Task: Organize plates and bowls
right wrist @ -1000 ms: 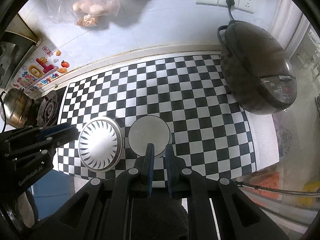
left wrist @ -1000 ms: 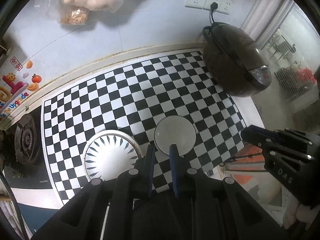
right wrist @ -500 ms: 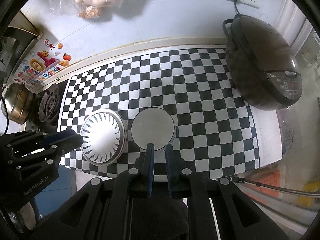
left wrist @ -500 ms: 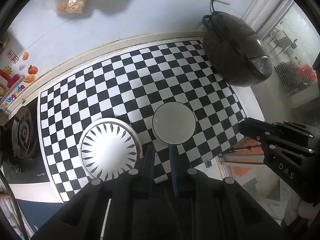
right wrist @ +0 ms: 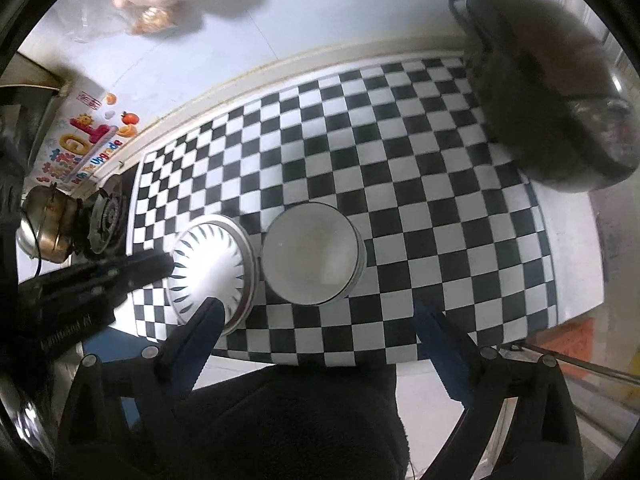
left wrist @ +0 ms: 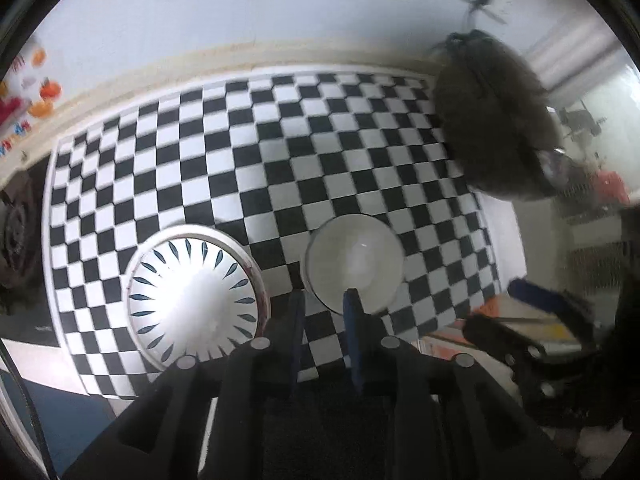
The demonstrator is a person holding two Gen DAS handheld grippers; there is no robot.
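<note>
While its two blue-padded fingers stand wide apart, the right gripper point(right wrist: 316, 322) holds nothing and hovers above the near edge of the black-and-white checkered mat point(right wrist: 400, 184), its gap lined up with the plain white round bowl point(right wrist: 312, 252). The left gripper point(left wrist: 323, 300) has its fingers drawn to a narrow gap with nothing between them; its tips sit just before the near rim of that same bowl point(left wrist: 354, 260), and whether they touch it cannot be told through the blur.

Two dishes lie on the mat, side by side and almost touching: one plain bowl and one white round plate with a ring of dark petal marks point(right wrist: 210, 268), the plate toward the stove side. In the right wrist view the left gripper's black body point(right wrist: 92, 280) reaches in beside the plate's far-left rim.

One dark rounded rice cooker point(right wrist: 548, 96) stands at the mat's far right corner. One gas burner point(right wrist: 106, 216) and one metal kettle point(right wrist: 46, 222) sit past the mat's left edge. Colourful stickers point(right wrist: 86, 142) mark the pale wall point(right wrist: 280, 20).
</note>
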